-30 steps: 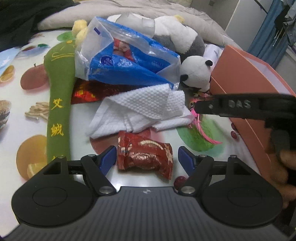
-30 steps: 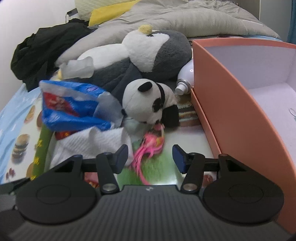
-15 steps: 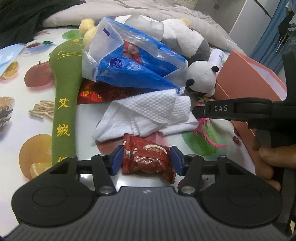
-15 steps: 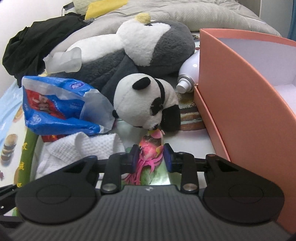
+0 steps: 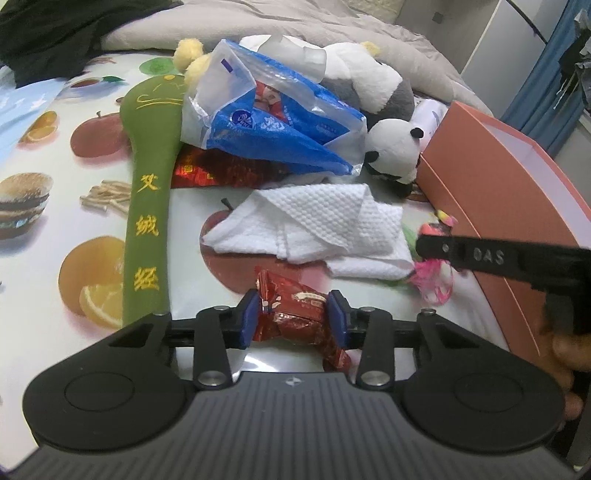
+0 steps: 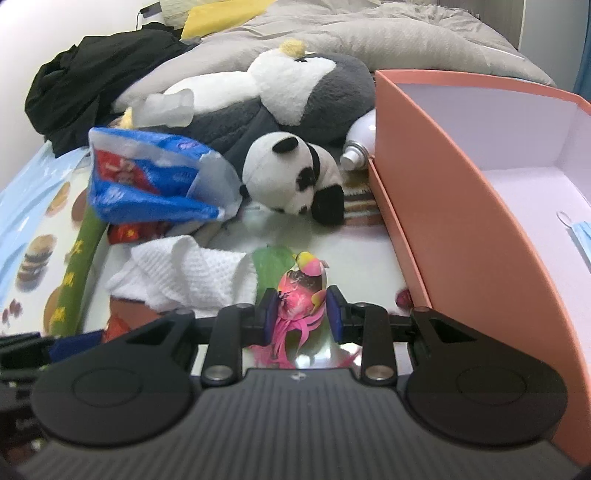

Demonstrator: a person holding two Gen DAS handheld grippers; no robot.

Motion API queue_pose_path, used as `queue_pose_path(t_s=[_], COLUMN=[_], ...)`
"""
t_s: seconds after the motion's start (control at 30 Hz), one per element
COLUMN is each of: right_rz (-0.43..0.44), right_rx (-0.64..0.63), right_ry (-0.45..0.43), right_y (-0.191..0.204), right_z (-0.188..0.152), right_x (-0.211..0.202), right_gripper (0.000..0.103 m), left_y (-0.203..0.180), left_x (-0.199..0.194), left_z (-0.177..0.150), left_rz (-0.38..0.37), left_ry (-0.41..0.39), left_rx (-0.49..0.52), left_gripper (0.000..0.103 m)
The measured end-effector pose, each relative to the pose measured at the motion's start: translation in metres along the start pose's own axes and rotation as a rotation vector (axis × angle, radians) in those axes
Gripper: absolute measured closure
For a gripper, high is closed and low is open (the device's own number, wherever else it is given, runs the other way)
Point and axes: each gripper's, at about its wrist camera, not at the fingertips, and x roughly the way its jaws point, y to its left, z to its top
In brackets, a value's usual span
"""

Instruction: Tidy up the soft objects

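Observation:
My left gripper [image 5: 291,317] is shut on a crinkled red snack packet [image 5: 295,317] and holds it just above the table. My right gripper [image 6: 301,310] is shut on a small pink tasselled toy [image 6: 301,295], lifted off the table; it shows in the left wrist view [image 5: 436,280] too. A white cloth [image 5: 317,225] lies in the middle, also seen from the right wrist [image 6: 192,273]. A small panda plush [image 6: 291,181], a large grey-and-white plush [image 6: 280,88], a blue plastic bag [image 5: 273,125] and a green plush stick [image 5: 147,192] lie behind.
An open salmon-pink box [image 6: 461,206] stands at the right, with a blue face mask [image 6: 580,236] inside. A white spray bottle [image 6: 358,147] lies against its far corner. Black clothes [image 6: 92,81] and grey bedding [image 6: 369,33] lie at the back. The tablecloth [image 5: 48,177] has a food print.
Both grippers closed: the left on the red snack packet, the right on the pink toy. Both now hold them a little higher and further back.

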Motion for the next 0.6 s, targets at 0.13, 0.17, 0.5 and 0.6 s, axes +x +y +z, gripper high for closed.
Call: queue_pose_path(t_s=[0.13,0.17,0.5,0.6], right_rz=[0.000,0.005,0.071,0.048], right_rx=[-0.005,-0.005,0.012,0.027], right_ry=[0.008,0.015,0.099,0.059], right_y=[-0.003,-0.003,-0.005,-0.005], right_z=[-0.012,-0.016,-0.054,-0.061], right_x=[-0.015,-0.019,-0.035,-0.043], right_gripper=[0.071,0.071,0.071,0.071], left_y=[-0.003,-0.004,-0.001,0.001], left_x=[-0.011,-0.014,-0.030,-0.036], left_z=[-0.009,-0.011,-0.031,-0.033], left_rz=[0.001,0.001,0.009,0.009], left_ry=[-0.007,-0.010,-0.029,-0.038], left_rx=[0.001,0.001,-0.038,-0.065], left_gripper=[0.065,0.065,0.067,0.068])
